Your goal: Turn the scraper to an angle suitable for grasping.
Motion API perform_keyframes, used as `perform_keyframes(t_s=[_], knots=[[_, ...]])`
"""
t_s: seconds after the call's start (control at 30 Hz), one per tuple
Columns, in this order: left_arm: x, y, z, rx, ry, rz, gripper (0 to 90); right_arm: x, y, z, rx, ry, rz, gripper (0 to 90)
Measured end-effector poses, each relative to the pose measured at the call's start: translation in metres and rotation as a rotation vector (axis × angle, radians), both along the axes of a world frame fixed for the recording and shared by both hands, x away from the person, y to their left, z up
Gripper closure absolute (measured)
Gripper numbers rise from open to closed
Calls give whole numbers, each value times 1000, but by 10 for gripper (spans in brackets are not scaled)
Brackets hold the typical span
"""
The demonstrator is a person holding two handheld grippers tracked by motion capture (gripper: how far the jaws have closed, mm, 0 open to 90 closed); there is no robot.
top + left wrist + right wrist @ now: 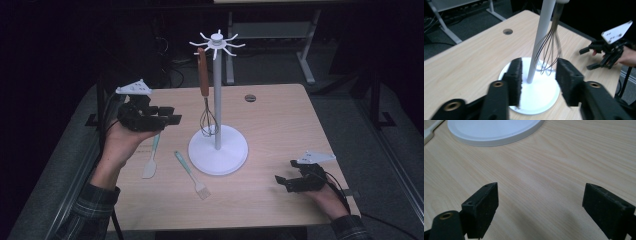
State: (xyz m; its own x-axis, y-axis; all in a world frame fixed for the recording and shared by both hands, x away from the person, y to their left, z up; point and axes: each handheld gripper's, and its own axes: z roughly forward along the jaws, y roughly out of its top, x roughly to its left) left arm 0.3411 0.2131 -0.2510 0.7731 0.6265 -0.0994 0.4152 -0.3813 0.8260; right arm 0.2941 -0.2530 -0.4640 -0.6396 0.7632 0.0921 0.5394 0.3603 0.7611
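Taking the white stand [218,145] as the landmark, with its round base on the wooden table [280,130]: nearest the person, off the base's right front, the right gripper [281,181] lies low on the table, its jaws wide apart with nothing between them; the right gripper view shows bare wood between the pads and the base's rim beyond. Just in front of the base on the left lies a pastry brush [192,175] with a pale blue handle, and left of that a spatula [150,161], both flat on the table. Left of the stand's pole, the left gripper [172,115] is held above the table, jaws partly apart and empty, pointing at the pole. On the stand itself, a whisk [204,95] with a brown handle hangs from a hook at the top, its wires [549,53] close beside the pole, just above the base.
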Motion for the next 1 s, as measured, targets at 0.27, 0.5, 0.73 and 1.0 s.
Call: perform_keyframes(t_s=[0.27, 0.5, 0.73, 1.0], knots=[[-6, 2, -38, 44, 11, 20, 396, 0, 0, 0, -1, -1, -2, 130], [-10, 5, -71, 68, 13, 23, 348, 0, 0, 0, -2, -3, -4, 130], [-6, 10, -104, 75, 35, 46, 354, 0, -1, 0, -4, -6, -1, 130], [0, 21, -136, 113, 41, 109, 466, 0, -1, 0, -6, -10, 4, 130]])
